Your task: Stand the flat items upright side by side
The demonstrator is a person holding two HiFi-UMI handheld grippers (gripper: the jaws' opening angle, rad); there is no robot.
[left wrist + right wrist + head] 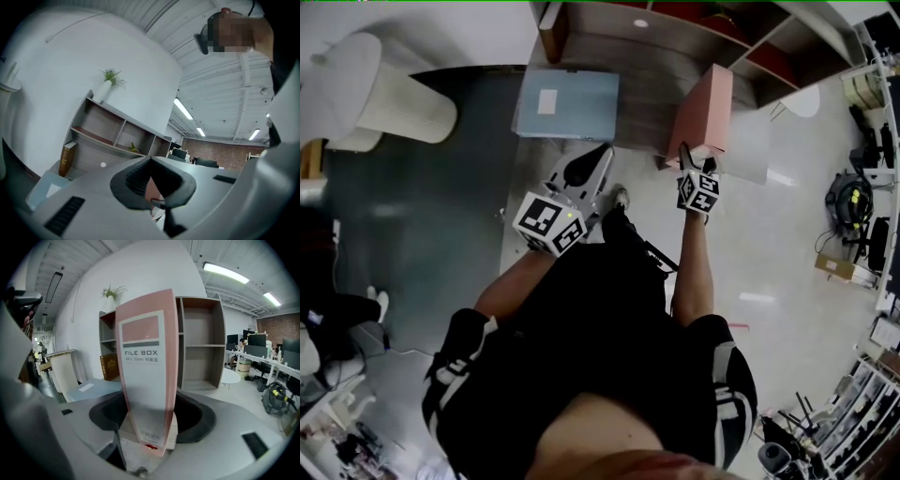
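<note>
— Pink file box (146,366): we log it upright, clamped between the right claw (697,159) jaws.
— Blue file box (567,103): flat on the shelf (647,66), ahead of our left claw (152,183), which is closed and empty.

Looking steeply down from the head; riding the left gripper (602,157) and right gripper (697,161), facing the shared shelf unit (642,70) nearby

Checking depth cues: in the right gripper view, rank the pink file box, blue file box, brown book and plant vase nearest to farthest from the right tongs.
1. pink file box: gripped in the right tongs, centre.
2. blue file box: lying flat, lower left.
3. brown book: upright at the shelf unit's left end.
4. plant vase: atop the shelf.
</note>
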